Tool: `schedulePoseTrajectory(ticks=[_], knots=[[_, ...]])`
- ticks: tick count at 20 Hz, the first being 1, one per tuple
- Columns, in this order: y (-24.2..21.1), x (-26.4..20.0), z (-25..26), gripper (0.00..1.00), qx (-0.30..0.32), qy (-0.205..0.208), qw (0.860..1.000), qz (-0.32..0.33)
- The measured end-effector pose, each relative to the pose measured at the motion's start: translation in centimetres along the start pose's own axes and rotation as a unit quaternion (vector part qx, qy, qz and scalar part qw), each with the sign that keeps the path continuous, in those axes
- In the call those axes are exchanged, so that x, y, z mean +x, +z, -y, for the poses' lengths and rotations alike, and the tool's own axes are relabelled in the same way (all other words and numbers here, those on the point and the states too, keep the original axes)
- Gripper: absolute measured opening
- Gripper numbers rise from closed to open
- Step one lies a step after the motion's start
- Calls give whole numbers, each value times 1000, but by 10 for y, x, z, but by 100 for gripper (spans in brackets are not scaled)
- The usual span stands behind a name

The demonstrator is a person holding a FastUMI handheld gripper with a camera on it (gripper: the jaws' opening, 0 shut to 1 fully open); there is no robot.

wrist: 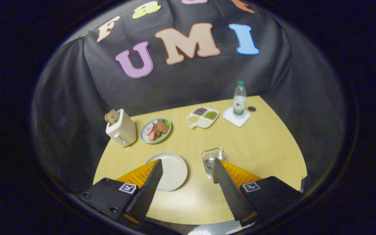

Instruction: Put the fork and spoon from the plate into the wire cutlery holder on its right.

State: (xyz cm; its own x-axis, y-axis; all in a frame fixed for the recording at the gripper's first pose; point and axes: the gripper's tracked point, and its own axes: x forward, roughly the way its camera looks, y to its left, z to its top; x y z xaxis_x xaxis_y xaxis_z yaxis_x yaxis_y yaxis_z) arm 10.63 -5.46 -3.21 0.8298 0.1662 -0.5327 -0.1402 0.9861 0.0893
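A round white plate [174, 169] lies on the wooden table [259, 147], and the tip of the left finger overlaps its left rim. The part of it I can see carries nothing. To its right stands a small see-through square cutlery holder [212, 156], partly hidden behind the tip of the right finger. Something pale and shiny glints inside it, too small to identify. My gripper [188, 161] hovers above the near part of the table, open wide, with nothing between its fingers.
Further back stand a cream toaster [121, 131] with bread in it, a green plate of food [155, 131], a divided dish of grains [203, 117] and a water bottle [239, 98] on a white coaster [236, 118]. A small dark disc [251, 109] lies beside the coaster.
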Motion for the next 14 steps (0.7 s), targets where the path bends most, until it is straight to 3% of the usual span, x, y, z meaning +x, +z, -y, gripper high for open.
schedulePoseTrajectory(ticks=[6,14], knots=[[16,-20,-26,100,-1,24,985,169],[-6,-42,-57,100,-1,38,965,259]])
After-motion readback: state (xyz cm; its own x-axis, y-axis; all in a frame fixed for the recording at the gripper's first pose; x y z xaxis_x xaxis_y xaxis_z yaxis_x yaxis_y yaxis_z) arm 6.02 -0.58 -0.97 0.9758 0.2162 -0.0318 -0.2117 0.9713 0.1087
